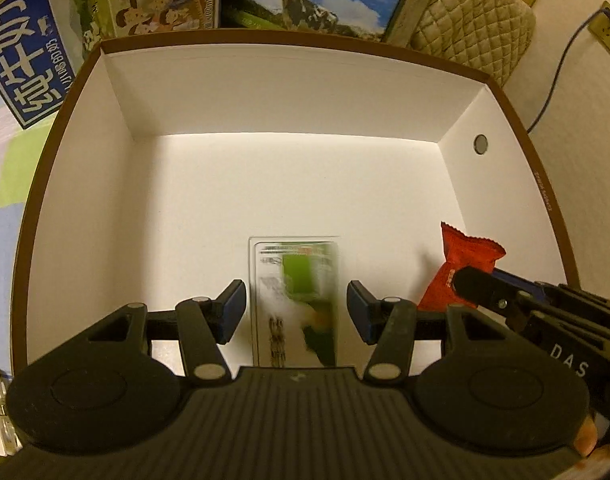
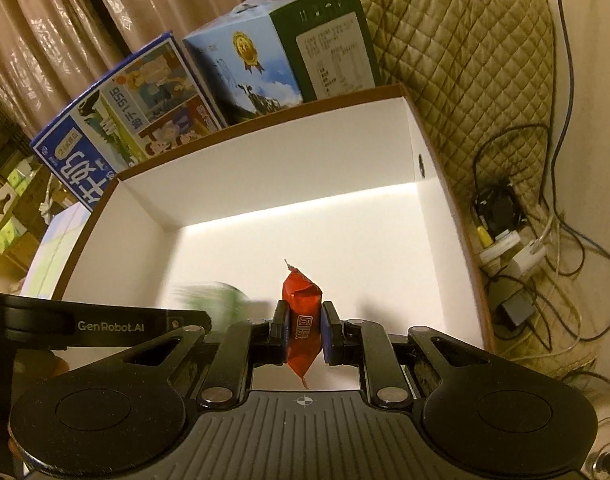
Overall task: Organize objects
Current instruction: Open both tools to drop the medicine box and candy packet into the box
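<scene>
Over the white box beside milk cartons, left tongs gape apart; right tongs clamp a red packet.

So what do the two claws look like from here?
Both are black plastic with ribbed bodies, round discs either side, silver rivets on the linkages and blue pads. The left claw is marked "GenRobot.AI" on its side; the right claw shows "DAS".

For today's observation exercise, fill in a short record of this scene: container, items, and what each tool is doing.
container: open white box with brown rim
left tool: open, above the box floor
green packet: blurred, between the left tool's open fingers, ungripped
right tool: shut on red packet, over the box
behind box: milk cartons
</scene>
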`<state>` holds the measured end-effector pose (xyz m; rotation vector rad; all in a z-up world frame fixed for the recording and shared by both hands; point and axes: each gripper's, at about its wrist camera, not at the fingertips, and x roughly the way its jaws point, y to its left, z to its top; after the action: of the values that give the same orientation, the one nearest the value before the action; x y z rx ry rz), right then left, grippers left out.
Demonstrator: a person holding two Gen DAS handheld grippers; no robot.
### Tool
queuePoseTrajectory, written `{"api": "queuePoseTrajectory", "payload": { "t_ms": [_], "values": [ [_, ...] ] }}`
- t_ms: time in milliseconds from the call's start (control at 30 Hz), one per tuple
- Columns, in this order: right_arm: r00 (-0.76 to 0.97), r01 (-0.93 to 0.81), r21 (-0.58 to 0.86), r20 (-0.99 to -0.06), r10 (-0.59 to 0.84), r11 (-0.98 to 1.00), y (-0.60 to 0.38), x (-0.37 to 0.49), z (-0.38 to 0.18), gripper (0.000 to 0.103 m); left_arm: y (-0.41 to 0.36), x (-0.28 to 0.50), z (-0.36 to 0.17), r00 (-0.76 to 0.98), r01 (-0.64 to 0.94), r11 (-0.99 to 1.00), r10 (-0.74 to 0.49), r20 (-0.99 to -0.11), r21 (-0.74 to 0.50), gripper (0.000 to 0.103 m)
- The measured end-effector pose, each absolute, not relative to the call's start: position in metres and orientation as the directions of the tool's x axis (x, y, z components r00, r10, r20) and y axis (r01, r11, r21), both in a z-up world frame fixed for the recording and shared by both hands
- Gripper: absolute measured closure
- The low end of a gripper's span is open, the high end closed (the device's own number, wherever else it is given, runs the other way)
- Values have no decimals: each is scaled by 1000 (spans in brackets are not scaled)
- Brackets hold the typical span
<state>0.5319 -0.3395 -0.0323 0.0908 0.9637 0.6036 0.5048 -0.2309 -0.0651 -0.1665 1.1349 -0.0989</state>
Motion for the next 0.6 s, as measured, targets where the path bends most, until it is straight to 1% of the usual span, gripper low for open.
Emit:
{"api": "queuePoseTrajectory", "payload": {
  "t_ms": [67, 100, 133, 200, 267, 333, 400, 433, 467, 533, 600],
  "values": [
    [408, -441, 344, -746, 526, 829, -338, 533, -33, 90, -230, 504, -65, 423, -10, 983, -163, -892, -185, 48],
    [402, -438, 352, -746, 531, 827, -337, 534, -34, 90, -229, 504, -64, 427, -11, 983, -160, -890, -182, 43],
    [397, -436, 358, -747, 534, 826, -336, 534, -34, 90, -227, 504, -63, 432, -11, 984, -155, -888, -177, 40],
    [389, -437, 368, -745, 542, 821, -335, 534, -34, 90, -225, 503, -59, 440, -5, 986, -146, -886, -165, 40],
    [384, -438, 384, -737, 556, 813, -333, 535, -34, 90, -222, 501, -57, 444, -6, 988, -137, -885, -156, 36],
    [380, -414, 436, -715, 587, 799, -333, 538, -33, 90, -220, 500, -55, 450, -10, 989, -127, -884, -147, 29],
    [389, -379, 497, -680, 621, 781, -337, 541, -32, 84, -216, 498, -52, 459, -17, 991, -111, -881, -133, 23],
    [404, -373, 512, -661, 632, 774, -339, 541, -30, 74, -215, 496, -50, 468, -19, 992, -101, -878, -125, 22],
    [426, -370, 516, -645, 635, 773, -341, 540, -26, 59, -213, 494, -47, 478, -18, 993, -96, -873, -118, 21],
    [448, -376, 498, -641, 623, 782, -341, 539, -19, 43, -210, 489, -42, 494, -15, 994, -86, -865, -107, 17],
    [455, -388, 485, -639, 620, 784, -342, 538, -11, 43, -206, 484, -38, 505, -14, 995, -78, -860, -98, 16]
  ]
}}
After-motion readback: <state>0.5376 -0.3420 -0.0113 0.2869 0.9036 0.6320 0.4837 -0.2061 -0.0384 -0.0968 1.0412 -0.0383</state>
